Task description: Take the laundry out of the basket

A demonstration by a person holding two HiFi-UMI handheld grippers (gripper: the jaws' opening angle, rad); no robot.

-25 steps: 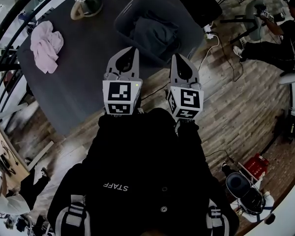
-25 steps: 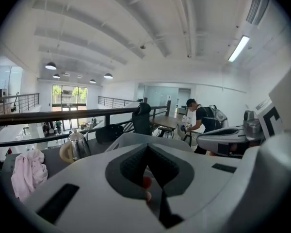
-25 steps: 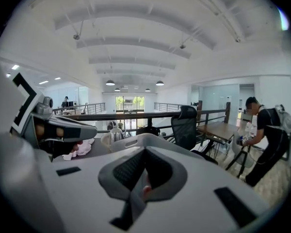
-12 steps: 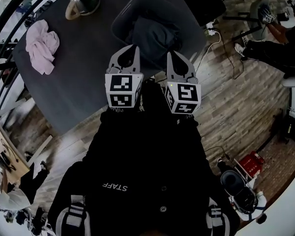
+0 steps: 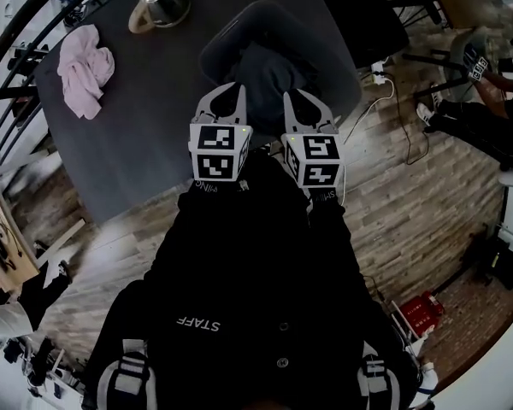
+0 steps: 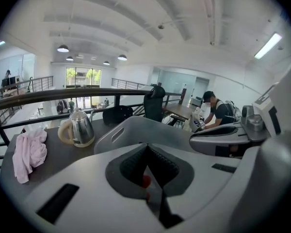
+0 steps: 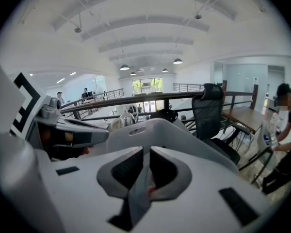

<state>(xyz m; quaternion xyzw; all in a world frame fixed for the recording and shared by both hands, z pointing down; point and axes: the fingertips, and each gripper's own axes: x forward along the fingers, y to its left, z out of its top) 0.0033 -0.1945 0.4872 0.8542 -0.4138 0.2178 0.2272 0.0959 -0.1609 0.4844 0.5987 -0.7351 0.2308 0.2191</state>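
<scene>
Laundry basket (image 5: pixel 329 37), near right corner of table (image 5: pixel 145 118): dark laundry (image 5: pixel 269 67) inside. Left gripper (image 5: pixel 225 92), right gripper (image 5: pixel 301 101): jaws closed, empty, poised at its near rim, probably to reach in.

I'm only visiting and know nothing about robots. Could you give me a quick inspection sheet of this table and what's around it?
Surface: dark grey table, standing on a wood-plank floor.
Job's things: grey basket on the table, dark laundry still inside.
Clutter: pink cloth and metal kettle on the table, both apart from the basket.
Grippers: left claw and right claw are both shut and hold nothing. They are side by side in front of the basket.
Cables: white power strip with cords on the floor, to the right of the table.
Surroundings: office chair, a person at the upper right, black railing beyond the table.
</scene>
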